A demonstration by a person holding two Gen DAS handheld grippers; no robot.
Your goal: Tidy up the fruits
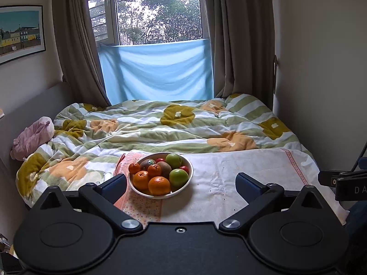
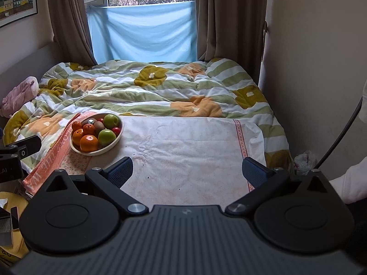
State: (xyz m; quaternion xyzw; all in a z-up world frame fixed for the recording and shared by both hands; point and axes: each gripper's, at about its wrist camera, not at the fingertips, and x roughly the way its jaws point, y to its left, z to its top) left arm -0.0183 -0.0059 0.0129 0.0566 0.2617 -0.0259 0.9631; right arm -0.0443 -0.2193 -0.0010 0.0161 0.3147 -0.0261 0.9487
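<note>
A white bowl (image 1: 183,189) of fruit sits on the left part of a white cloth (image 1: 240,171) on the bed. It holds several oranges (image 1: 159,185), two green apples (image 1: 178,177), kiwis (image 1: 164,166) and small red fruits (image 1: 184,168). My left gripper (image 1: 181,186) is open and empty, just short of the bowl, which lies between its fingers in view. The bowl also shows in the right wrist view (image 2: 112,145), ahead and to the left. My right gripper (image 2: 187,170) is open and empty over the cloth (image 2: 183,146).
A flowered duvet (image 1: 160,126) covers the bed behind the cloth. A pink plush (image 1: 32,137) lies at the left. An orange-patterned towel (image 2: 52,160) lies under the bowl's left side. Walls close in on both sides; curtains (image 1: 240,34) and a window stand behind.
</note>
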